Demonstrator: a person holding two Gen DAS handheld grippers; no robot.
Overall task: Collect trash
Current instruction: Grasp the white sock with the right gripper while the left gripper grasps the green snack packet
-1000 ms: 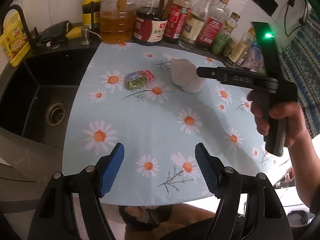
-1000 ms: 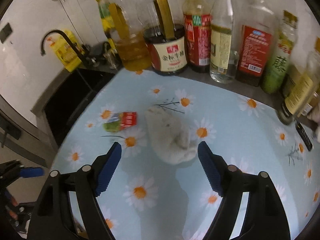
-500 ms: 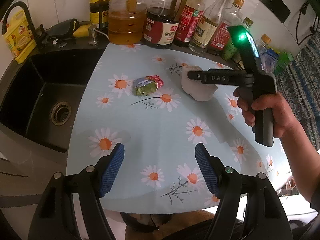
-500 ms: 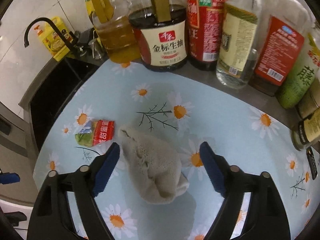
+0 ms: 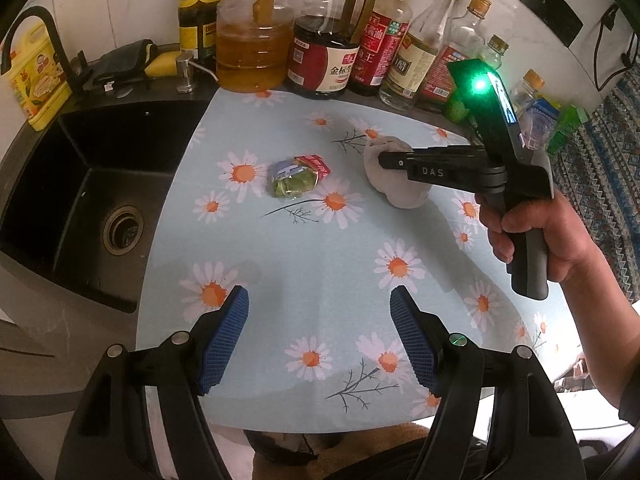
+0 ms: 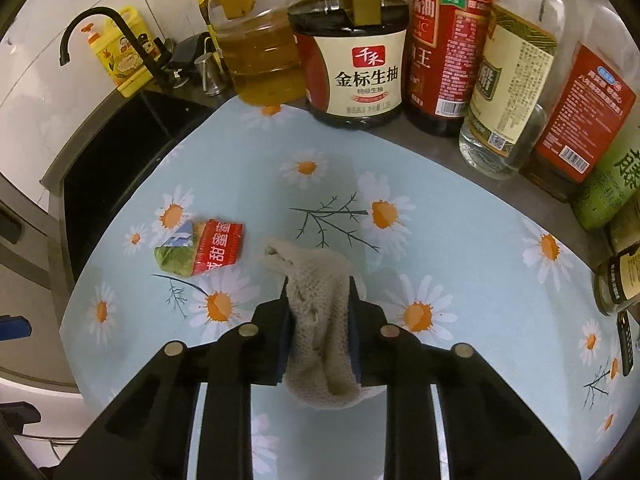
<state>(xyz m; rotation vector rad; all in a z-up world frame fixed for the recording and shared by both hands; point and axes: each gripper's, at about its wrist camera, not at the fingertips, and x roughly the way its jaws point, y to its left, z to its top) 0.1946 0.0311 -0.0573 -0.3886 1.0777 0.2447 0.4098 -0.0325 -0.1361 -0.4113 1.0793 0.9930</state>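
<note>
A crumpled beige knitted rag (image 6: 320, 320) lies on the daisy-print mat (image 6: 460, 248). My right gripper (image 6: 319, 300) is shut on the rag, its blue pads pressing both sides. In the left wrist view the rag (image 5: 394, 196) shows partly behind the right gripper (image 5: 386, 160). A crumpled red and green snack wrapper (image 6: 200, 250) lies on the mat left of the rag; it also shows in the left wrist view (image 5: 298, 176). My left gripper (image 5: 320, 326) is open and empty above the mat's near part.
A row of oil, soy sauce and vinegar bottles (image 6: 360, 60) stands along the back of the counter. A black sink (image 5: 80, 200) with a tap (image 6: 104, 36) lies left of the mat. A yellow detergent bottle (image 5: 32, 84) stands behind the sink.
My right gripper moved forward and down over the rag and closed on it. My left gripper stayed open and shifted slightly toward the mat.
</note>
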